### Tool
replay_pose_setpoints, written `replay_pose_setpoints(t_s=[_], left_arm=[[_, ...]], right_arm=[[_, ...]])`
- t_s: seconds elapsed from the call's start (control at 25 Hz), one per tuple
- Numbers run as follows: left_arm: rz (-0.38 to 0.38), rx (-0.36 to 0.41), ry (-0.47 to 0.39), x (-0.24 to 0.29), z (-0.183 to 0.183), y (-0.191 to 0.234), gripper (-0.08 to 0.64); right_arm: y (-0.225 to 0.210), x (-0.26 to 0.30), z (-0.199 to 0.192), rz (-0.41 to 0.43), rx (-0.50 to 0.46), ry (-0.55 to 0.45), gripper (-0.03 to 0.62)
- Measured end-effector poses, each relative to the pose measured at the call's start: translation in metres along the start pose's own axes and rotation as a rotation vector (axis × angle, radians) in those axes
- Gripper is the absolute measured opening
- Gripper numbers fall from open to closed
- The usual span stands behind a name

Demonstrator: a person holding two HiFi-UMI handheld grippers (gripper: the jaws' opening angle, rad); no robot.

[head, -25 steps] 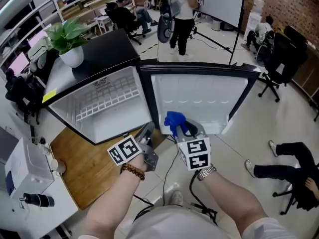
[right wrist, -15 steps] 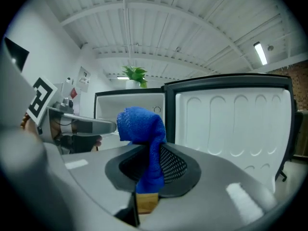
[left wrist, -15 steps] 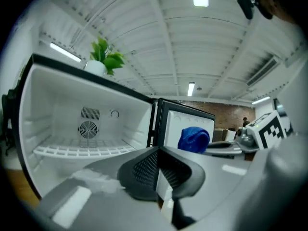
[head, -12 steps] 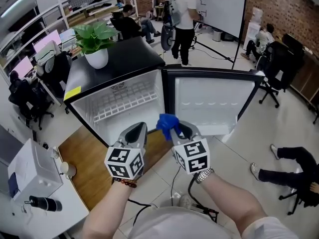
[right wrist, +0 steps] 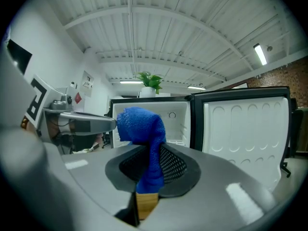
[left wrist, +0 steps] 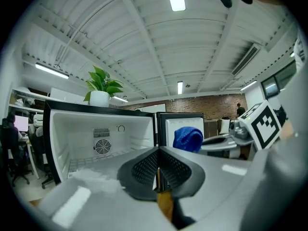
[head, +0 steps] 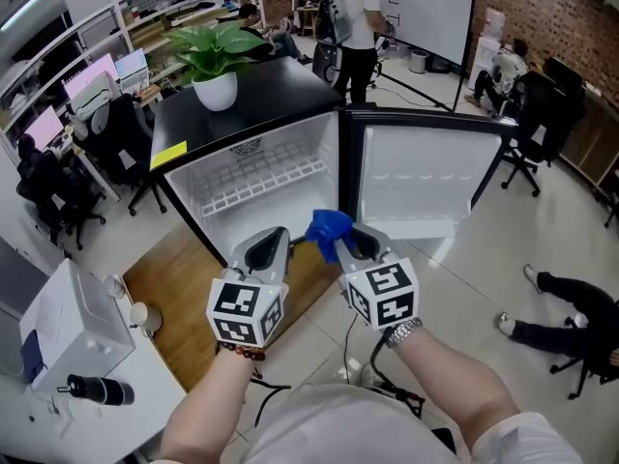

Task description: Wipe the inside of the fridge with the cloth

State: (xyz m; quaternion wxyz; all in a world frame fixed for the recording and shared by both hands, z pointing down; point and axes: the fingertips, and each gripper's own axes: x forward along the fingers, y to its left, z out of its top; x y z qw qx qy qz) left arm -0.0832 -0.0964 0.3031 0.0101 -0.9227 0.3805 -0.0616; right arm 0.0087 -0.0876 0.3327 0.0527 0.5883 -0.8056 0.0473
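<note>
The blue cloth [head: 329, 228] is pinched in the right tool [head: 352, 246], whose jaws are clenched on its lower end while the bunched upper part stands above the jaw tips. It hangs in the air just in front of the open fridge [head: 261, 213] and does not touch any inner wall. By the look of it, wiping has not begun: this is the approach, with the cloth being brought to the cavity.

The next move calls for carrying the cloth forward and to the left, past the door edge into the white interior. There it has to be pressed flat against a wall or the floor of the cavity, clear of the wire shelf [head: 256, 180].

The left tool [head: 268, 249] is clenched on nothing, its jaws meeting edge to edge, and it sits just beside the right one.

Both forearms reach straight out from the body, side by side. Both tools point roughly level at the opening, with the door [head: 426, 187] swung wide on the right.
</note>
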Motion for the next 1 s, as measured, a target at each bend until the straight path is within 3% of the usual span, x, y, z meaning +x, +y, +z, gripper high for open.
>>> replay_pose_setpoints(t_s=[0.44, 1.0], left_arm=[[-0.012, 0.003, -0.005, -0.025, -0.008, 0.004, 0.006], [-0.005, -0.011, 0.006, -0.021, -0.013, -0.004, 0.006]], right_arm=[[0.036, -0.008, -0.006, -0.001, -0.005, 0.006, 0.054], [0.03, -0.014, -0.006, 0.003, -0.003, 0.017, 0.054]])
